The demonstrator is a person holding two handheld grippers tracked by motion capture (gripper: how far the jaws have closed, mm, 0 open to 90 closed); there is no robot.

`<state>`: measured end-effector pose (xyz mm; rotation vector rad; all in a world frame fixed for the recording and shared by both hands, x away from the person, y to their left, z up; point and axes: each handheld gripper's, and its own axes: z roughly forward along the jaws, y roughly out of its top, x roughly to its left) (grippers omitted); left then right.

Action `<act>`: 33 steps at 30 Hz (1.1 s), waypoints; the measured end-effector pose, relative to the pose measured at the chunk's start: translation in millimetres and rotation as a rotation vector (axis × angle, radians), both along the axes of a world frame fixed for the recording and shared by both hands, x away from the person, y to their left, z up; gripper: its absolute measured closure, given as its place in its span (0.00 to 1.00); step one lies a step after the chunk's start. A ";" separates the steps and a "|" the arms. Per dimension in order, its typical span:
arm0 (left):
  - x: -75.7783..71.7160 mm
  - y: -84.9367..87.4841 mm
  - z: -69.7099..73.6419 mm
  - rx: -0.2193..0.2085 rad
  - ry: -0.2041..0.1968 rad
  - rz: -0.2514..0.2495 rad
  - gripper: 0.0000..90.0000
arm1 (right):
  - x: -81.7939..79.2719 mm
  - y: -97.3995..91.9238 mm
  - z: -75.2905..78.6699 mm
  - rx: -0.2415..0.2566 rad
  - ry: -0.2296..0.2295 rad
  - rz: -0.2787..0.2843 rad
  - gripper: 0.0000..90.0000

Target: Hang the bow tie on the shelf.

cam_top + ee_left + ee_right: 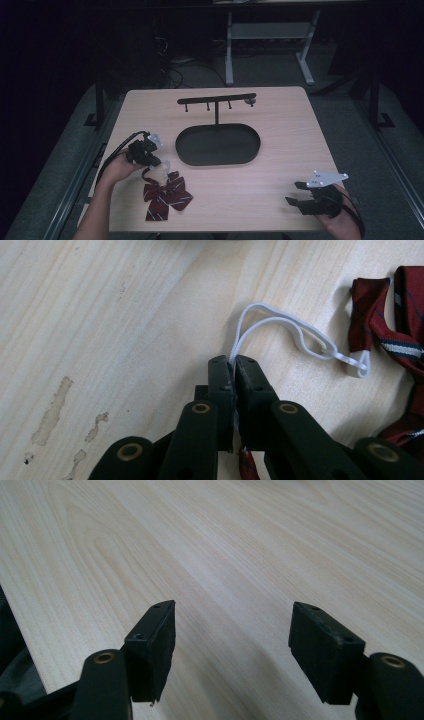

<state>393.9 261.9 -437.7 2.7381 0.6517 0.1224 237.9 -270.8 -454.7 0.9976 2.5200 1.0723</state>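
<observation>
- We see the left gripper (157,161) at the lower left of the high view, held in the person's left hand (116,170) over the wooden table (280,130).
- In the left gripper view its two black jaws are pressed together at the lower middle of the frame, pinching the white elastic loop (280,325) right at their tips.
- From that pinch the loop arcs up and to the right and ends at a small white clasp (361,364) lying on the wood at the right of the frame.
- The loop belongs to a dark red striped bow tie (162,194), which lies flat on the table at the lower left of the high view, just below and to the right of the left gripper.
- The right gripper (296,193) sits at the lower right of the high view, well apart from the bow tie.
- In the right gripper view its jaws stand wide apart over bare wood, with nothing between them.
- A black stand with an oval tray (218,145) and a hook bar (216,99) occupies the centre of the high view.
</observation>
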 end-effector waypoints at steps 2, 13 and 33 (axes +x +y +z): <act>0.1 0.3 0.0 -0.001 0.004 0.004 0.97 | -0.3 -0.1 0.0 0.000 0.002 -0.002 0.39; -4.5 1.7 6.3 -0.020 0.010 -0.009 0.98 | 0.4 -2.3 -0.2 0.007 0.003 -0.002 0.39; -23.3 -8.4 36.4 0.009 -0.018 -0.079 0.98 | -0.3 -2.5 0.8 0.009 -0.002 -0.002 0.39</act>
